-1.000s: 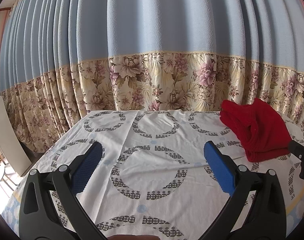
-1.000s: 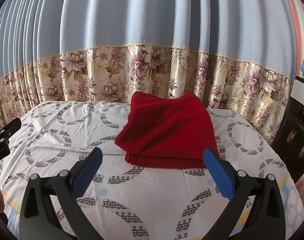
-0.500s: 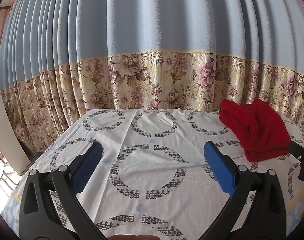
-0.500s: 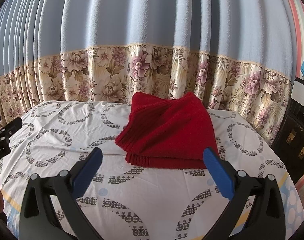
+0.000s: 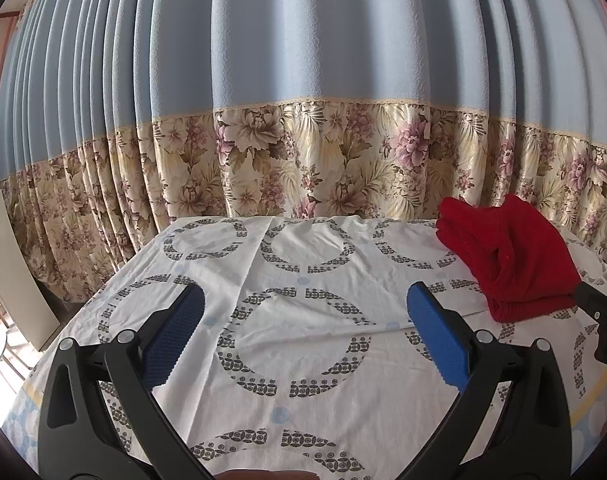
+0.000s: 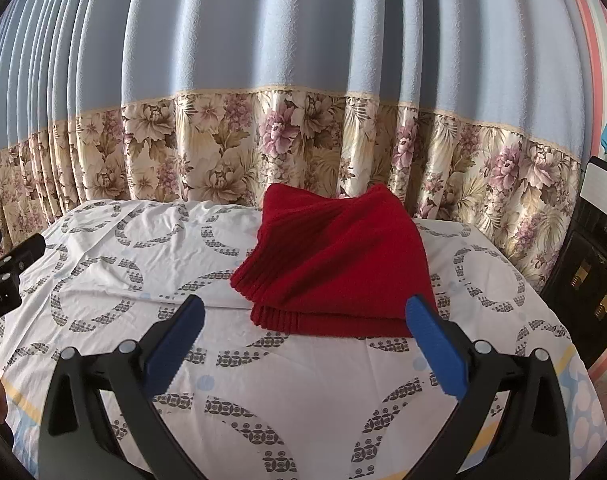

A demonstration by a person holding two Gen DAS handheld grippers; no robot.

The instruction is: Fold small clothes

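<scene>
One red garment (image 6: 335, 264) lies folded on the tablecloth (image 6: 303, 384); we hold both the left gripper (image 5: 303, 332) and right gripper (image 6: 303, 332) wide open and empty, short of it

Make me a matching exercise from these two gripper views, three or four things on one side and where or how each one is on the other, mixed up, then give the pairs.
Things:
1. folded red knit garment
2. left gripper
3. pale blue curtain with floral border
4. white bedsheet with grey ring pattern

States:
A. hangs behind the bed
B. open, holding nothing
C. lies folded on the sheet
D. spread over the bed

Pairs: 1-C, 2-B, 3-A, 4-D
</scene>
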